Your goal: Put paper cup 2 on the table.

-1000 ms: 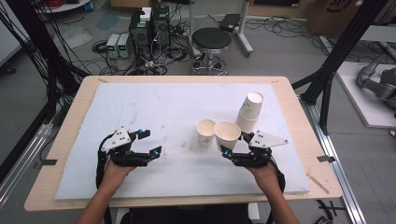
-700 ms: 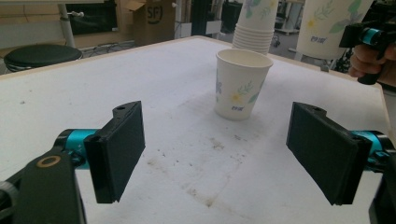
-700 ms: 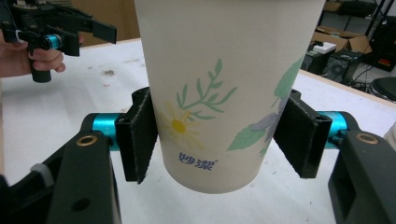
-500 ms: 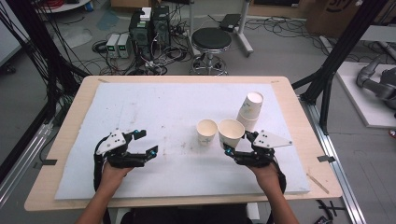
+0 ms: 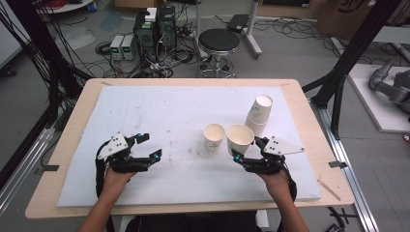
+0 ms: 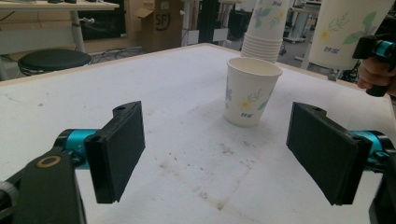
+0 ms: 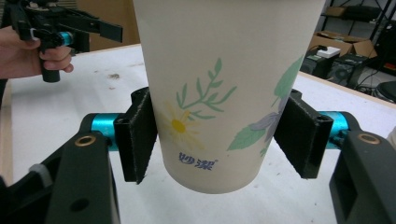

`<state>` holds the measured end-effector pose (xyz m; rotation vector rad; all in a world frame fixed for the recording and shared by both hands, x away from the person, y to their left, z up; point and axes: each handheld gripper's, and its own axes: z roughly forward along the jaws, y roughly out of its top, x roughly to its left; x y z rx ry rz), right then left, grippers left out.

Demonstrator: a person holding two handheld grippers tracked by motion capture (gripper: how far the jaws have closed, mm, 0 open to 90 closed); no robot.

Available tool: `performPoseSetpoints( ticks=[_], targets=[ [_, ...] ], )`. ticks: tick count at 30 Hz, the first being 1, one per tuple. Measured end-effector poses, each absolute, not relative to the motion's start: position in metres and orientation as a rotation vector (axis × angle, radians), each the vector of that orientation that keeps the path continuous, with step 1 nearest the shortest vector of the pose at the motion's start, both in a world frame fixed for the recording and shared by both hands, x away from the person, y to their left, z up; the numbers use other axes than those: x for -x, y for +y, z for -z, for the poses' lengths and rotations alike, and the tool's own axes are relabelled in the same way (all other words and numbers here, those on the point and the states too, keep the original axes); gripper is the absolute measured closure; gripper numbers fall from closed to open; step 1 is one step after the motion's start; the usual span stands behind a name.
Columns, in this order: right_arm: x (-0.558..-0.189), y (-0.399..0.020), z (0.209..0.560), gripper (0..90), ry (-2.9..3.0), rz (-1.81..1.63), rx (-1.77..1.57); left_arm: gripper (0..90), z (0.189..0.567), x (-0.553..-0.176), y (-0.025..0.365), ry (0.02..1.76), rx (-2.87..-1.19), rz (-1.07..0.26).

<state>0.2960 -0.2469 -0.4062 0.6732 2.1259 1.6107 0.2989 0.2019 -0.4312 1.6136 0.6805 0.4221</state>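
Paper cup [image 7: 224, 88], floral print, sits between the pads of the right gripper [image 7: 219, 135], base clear of the white foam-covered tabletop [image 5: 159, 111]. The jaws have just been opening a little, yet both pads appear to press the cup's lower wall, so I read it as clamped, lightly. In the high view the held cup [image 5: 240, 138] hangs just right of a second, standing cup [image 5: 213, 136]; the stack of cups [image 5: 260, 112] rests behind it, near the tabletop's right edge.

Left gripper [image 6: 219, 154]: jaws wide apart, nothing between them, hovering low over the tabletop and looking at the standing cup [image 6: 252, 91], well short of it.

Judged step: setting the held cup down beside the standing one.

Notes for doing it well:
- Keep the cup upright; thin paper wall, so no harder squeeze than needed or the rim ovals.
- Lower until the base is flat on the foam before parting the pads; release from height risks a tip-over.
- Leave a gap to the neighbouring cup so the outer pad does not knock it on withdrawal.
- Back the gripper straight out, level, toward the person.
- Left gripper stays put, out of the path.
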Motion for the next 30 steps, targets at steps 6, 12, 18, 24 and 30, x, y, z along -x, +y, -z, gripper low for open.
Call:
performPoseSetpoints(
  ticks=[6, 12, 18, 24, 30],
  targets=[
    [-0.296, -0.242, 0.407, 35.2, 2.134, -1.652, -0.668, 19.4, 0.431, -0.298, 0.209, 0.701, -1.612, -0.437],
    [-0.295, -0.225, 0.407, 35.2, 2.179, -1.7, -0.628, 19.4, 0.425, -0.294, 0.22, 0.724, -1.6, -0.471],
    [-0.294, -0.195, 0.41, 35.2, 2.257, -1.705, -0.561, 19.4, 0.424, -0.288, 0.231, 0.747, -1.598, -0.506],
    [-0.3, -0.164, 0.412, 35.2, 2.29, -1.71, -0.515, 19.3, 0.424, -0.287, 0.24, 0.765, -1.59, -0.528],
    [-0.308, -0.134, 0.419, 35.2, 2.314, -1.697, -0.535, 19.3, 0.424, -0.285, 0.251, 0.782, -1.581, -0.55]
  ],
)
